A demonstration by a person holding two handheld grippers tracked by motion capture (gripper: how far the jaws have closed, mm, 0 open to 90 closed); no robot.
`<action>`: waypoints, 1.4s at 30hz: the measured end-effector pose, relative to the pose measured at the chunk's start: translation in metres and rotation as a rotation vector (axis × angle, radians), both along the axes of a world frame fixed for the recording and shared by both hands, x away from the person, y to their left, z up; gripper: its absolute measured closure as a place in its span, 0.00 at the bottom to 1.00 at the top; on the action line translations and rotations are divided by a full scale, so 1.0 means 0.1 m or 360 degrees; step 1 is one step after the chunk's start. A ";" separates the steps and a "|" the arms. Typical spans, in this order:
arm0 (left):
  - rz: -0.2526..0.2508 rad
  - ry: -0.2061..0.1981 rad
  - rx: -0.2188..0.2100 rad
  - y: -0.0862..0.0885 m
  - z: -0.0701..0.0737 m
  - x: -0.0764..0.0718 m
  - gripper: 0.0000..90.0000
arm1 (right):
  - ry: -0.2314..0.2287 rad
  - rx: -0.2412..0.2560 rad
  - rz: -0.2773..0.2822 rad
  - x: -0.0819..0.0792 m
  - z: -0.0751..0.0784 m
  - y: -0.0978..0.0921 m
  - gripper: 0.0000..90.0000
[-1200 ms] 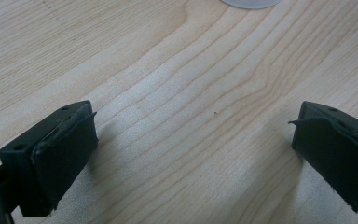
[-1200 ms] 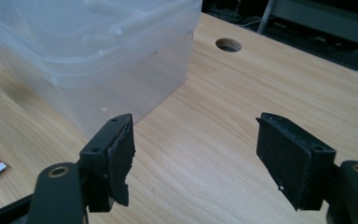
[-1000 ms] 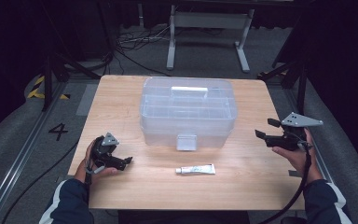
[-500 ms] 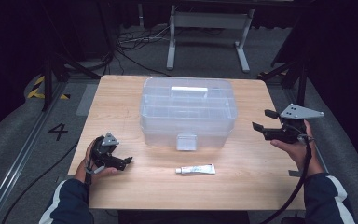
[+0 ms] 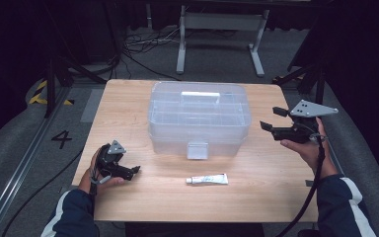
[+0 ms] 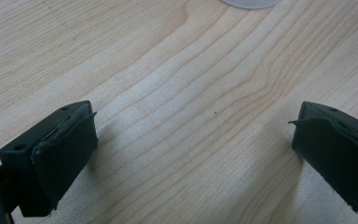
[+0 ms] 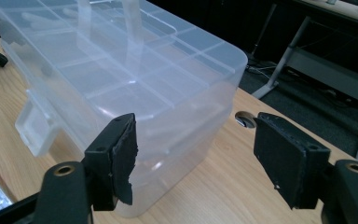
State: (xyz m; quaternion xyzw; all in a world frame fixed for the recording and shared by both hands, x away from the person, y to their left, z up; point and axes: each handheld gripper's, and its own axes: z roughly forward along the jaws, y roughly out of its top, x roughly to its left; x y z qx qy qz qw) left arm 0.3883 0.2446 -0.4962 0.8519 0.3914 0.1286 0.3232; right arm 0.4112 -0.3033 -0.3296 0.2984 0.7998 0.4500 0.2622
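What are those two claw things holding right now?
Nothing. The left gripper is open over bare table; the right gripper is open beside the plastic box.

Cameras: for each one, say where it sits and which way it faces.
High view: above the person's side, facing forward and down; both forearms, left gripper, right gripper.
Left gripper view: on that gripper, facing down at the table; open jaws.
Right gripper view: facing the clear box; open jaws.
Shared: box, tube.

Translucent glossy plastic box (image 5: pixel 199 117), matt wooden table (image 5: pixel 266 187)
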 end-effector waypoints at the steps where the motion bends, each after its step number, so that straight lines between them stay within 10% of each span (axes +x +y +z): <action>1: 0.0000 -0.0001 0.0001 0.00 0.00 0.00 0.00 | -0.0007 -0.0008 0.0003 0.01 0.01 0.02 0.35; 30: 0.0035 0.0013 0.0017 -0.05 0.01 0.04 0.02 | 0.0074 -0.0119 0.0169 0.48 0.16 0.76 0.45; 36: -0.0025 -0.0012 -0.0030 -0.14 0.06 0.11 0.22 | 0.0080 -0.0171 0.0196 0.57 0.18 0.92 0.47; 42: -0.0041 -0.0084 -0.0091 -0.27 0.19 0.19 0.19 | 0.0098 -0.0203 0.0233 0.65 0.18 1.10 0.51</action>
